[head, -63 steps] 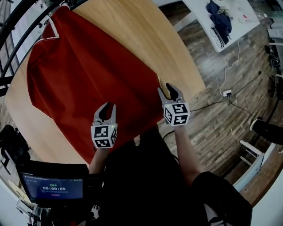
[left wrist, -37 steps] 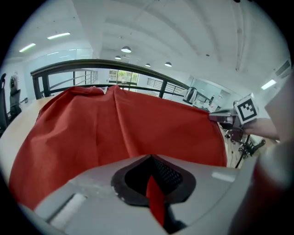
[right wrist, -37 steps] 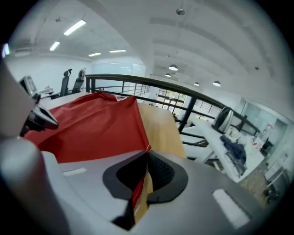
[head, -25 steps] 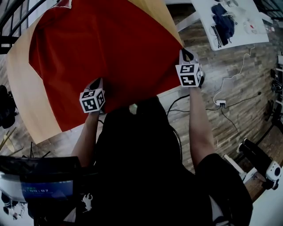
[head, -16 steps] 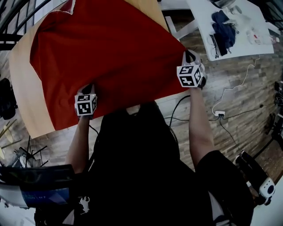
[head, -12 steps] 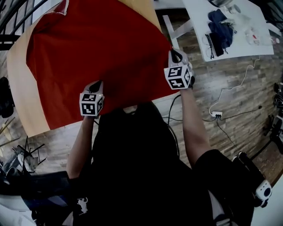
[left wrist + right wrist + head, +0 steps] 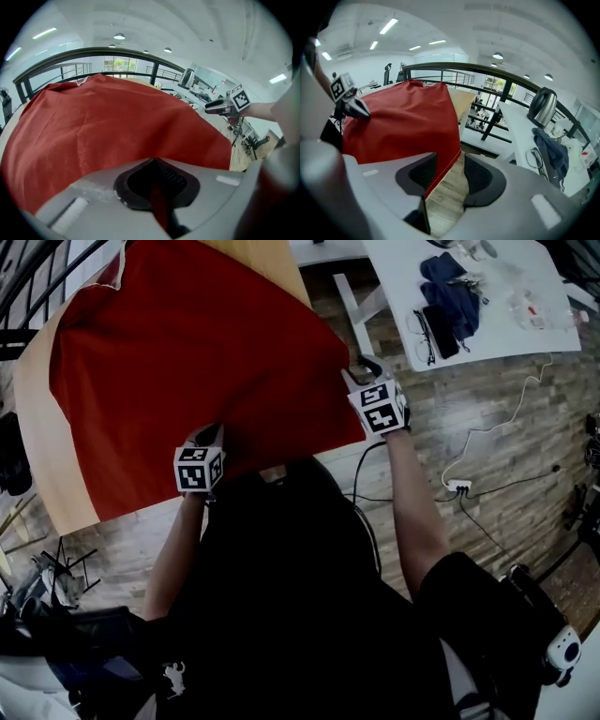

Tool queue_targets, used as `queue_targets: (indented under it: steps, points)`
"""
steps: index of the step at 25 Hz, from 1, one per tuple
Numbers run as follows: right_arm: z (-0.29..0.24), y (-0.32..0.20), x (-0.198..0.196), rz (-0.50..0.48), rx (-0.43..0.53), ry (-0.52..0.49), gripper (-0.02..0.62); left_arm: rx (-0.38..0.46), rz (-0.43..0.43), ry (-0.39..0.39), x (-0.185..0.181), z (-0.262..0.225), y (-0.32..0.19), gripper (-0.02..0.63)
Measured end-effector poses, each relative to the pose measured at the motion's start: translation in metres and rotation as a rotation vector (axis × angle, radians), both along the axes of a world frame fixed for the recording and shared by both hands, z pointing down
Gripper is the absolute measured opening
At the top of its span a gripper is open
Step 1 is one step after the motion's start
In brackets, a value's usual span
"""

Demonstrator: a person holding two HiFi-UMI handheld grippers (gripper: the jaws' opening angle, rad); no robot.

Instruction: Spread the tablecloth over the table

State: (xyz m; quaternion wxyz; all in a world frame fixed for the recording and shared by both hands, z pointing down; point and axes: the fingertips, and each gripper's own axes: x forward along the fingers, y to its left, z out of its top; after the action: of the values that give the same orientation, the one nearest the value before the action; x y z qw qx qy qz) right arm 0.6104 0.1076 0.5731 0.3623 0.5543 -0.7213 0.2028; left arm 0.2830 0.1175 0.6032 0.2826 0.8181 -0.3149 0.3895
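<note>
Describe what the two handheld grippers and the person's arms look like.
The left gripper and right gripper are matching light grey shells with dark ribbed pads inside the jaws. Each carries a white cube printed with black square markers. The person wears a black top with short sleeves.

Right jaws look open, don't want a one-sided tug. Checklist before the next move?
1. Left gripper grip: ok, jaws shut on the cloth edge.
2. Right gripper grip: not ok, jaws have just been opening; the cloth edge hangs between them, unpinched.
3. Table covered: not ok, bare wood along the person's left.
4. Far overhang: cannot tell, out of frame.
</note>
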Motion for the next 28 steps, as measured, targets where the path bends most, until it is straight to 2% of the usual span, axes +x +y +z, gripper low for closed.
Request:
queue_targets:
  steps: [1, 2, 3, 6, 10, 14, 16, 19, 22, 23, 24, 25, 28]
  points:
    - [-0.005, 0.010, -0.007, -0.015, 0.019, -0.026, 0.188, 0.003, 0.005, -0.010, -0.001, 0.000, 0.003, 0.005]
    - [-0.010, 0.018, -0.023, -0.047, 0.038, -0.065, 0.156, 0.005, 0.003, -0.018, -0.003, 0.001, 0.007, 0.005]
    - [-0.013, 0.024, -0.046, -0.094, 0.049, -0.114, 0.125, 0.006, -0.003, -0.026, -0.006, 0.002, 0.009, 0.005]
    - [-0.006, 0.031, -0.114, -0.234, 0.038, -0.212, 0.097, 0.013, -0.009, -0.061, -0.014, 0.005, 0.016, 0.005]
    - [0.023, 0.036, -0.157, -0.322, -0.066, -0.198, 0.097, -0.023, -0.016, -0.070, -0.018, 0.000, 0.022, 0.005]
    - [0.021, 0.038, -0.167, -0.345, -0.111, -0.197, 0.083, 0.109, -0.020, 0.005, 0.005, -0.038, -0.030, 0.011]
    - [0.000, -0.002, -0.158, -0.273, -0.049, -0.240, 0.083, 0.206, 0.020, 0.007, 0.026, -0.045, -0.084, 0.034]
    - [-0.031, -0.118, -0.146, -0.142, 0.097, -0.303, 0.083, 0.302, 0.054, -0.017, 0.046, -0.036, -0.182, 0.025]
    - [-0.039, -0.231, -0.140, -0.037, 0.181, -0.279, 0.089, 0.284, 0.012, -0.017, 0.054, -0.024, -0.259, 0.016]
    - [-0.033, -0.260, -0.140, -0.004, 0.175, -0.279, 0.124, 0.270, -0.002, -0.025, 0.054, -0.019, -0.277, 0.003]
    - [-0.027, -0.284, -0.142, 0.018, 0.162, -0.279, 0.170, 0.253, -0.009, -0.028, 0.054, -0.015, -0.289, 0.003]
    - [-0.022, -0.303, -0.146, 0.027, 0.154, -0.275, 0.185, 0.239, -0.008, -0.026, 0.055, -0.011, -0.296, 0.003]
    - [-0.012, -0.343, -0.156, 0.021, 0.145, -0.225, 0.186, 0.236, 0.019, -0.013, 0.058, -0.008, -0.303, 0.005]
